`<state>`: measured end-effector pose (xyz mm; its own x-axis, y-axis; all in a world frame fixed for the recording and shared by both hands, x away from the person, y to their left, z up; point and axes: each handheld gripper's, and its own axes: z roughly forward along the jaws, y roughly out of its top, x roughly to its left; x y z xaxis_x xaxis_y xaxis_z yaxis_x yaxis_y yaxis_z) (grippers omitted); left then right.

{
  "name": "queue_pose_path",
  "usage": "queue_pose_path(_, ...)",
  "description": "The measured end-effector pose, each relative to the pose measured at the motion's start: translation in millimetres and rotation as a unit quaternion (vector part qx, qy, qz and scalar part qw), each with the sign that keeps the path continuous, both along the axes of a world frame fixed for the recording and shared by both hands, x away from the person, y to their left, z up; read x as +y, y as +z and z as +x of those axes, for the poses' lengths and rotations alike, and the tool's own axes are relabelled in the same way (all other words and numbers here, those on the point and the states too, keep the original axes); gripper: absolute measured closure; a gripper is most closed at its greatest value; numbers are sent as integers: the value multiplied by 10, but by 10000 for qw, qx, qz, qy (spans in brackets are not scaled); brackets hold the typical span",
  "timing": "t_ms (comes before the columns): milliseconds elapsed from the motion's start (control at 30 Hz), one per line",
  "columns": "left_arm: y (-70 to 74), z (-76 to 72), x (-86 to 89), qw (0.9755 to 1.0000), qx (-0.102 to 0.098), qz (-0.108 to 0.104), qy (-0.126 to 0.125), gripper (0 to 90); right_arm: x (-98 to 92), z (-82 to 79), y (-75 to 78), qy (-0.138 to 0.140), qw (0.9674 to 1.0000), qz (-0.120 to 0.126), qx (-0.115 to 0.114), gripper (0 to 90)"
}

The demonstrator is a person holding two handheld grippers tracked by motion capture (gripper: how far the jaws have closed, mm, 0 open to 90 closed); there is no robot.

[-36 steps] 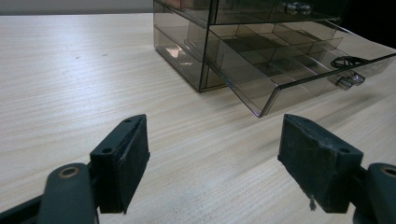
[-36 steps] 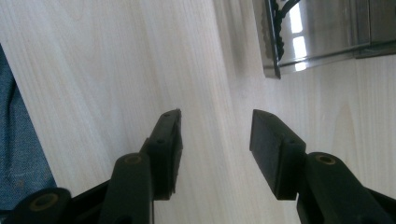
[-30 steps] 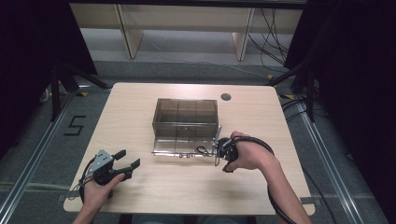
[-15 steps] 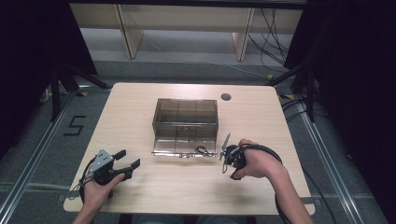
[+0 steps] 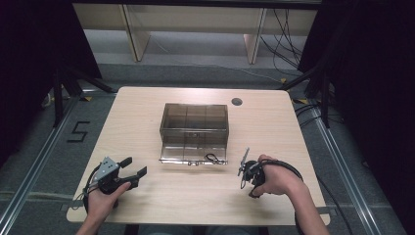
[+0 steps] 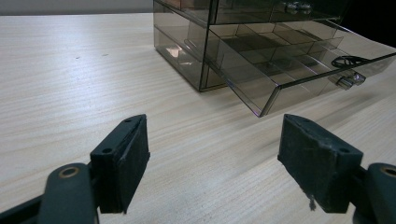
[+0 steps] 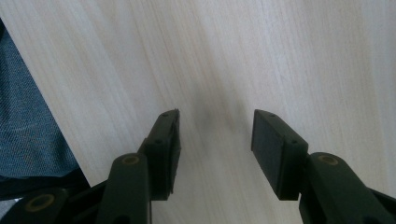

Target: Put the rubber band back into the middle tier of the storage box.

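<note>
A pale wooden table (image 5: 147, 122) carries a smoky clear drawer box (image 5: 194, 122) near its middle. The lowest drawer (image 5: 193, 152) is pulled out toward the person, and a small black loop (image 5: 213, 158), perhaps a cord or band, lies in its right front compartment; in the left gripper view the same loop (image 6: 348, 60) sits just behind the drawer front, near a metal knob (image 6: 348, 80).

The left gripper (image 5: 132, 172), held in the left hand (image 5: 100, 200) at the table's near left corner, points toward the box with its jaws wide apart and nothing between them; the left gripper view shows bare table between the pads (image 6: 126, 161).

The right gripper (image 5: 243, 169) is held in the right hand (image 5: 274, 178) on the near right side, apart from the drawer, its jaws also parted over bare wood, with blue fabric (image 7: 28, 116) at the edge of its view.

On the floor left of the table a black "5" (image 5: 78, 132) is marked. A dark round grommet (image 5: 237, 102) sits near the table's far edge.
</note>
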<state>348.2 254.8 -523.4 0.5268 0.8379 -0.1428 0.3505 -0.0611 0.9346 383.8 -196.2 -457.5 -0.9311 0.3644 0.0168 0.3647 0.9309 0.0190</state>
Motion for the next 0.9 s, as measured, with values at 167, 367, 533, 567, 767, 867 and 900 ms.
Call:
queue_pose_path(167, 2, -2, -2, 10000, 9, 16, 3, 238, -55, -30, -10, -71, 10000, 10, -33, 523)
queue_pose_path(367, 0, 0, -4, 10000, -6, 4, 2, 239, -114, -78, -48, -112, 9999, 71, 17, 520)
queue_pose_path(533, 1, -1, -4, 10000, -2, 18, 9, 239, -131, -87, -51, -125, 9999, 84, 12, 517)
queue_pose_path(567, 1, -1, -4, 10000, -2, 18, 9, 239, -113, -105, -38, -243, 9997, 31, 37, 517)
queue_pose_path(767, -3, 1, -6, 10000, -19, -12, 3, 239, -107, -93, -36, -122, 9999, 97, -12, 520)
queue_pose_path(867, 1, 0, -4, 10000, 17, 7, 10, 239, -100, -89, -31, -127, 9999, 115, 0, 521)
queue_pose_path(900, 0, 2, -5, 10000, 14, -2, 11, 239, -90, -91, -25, -162, 9998, 99, -2, 522)
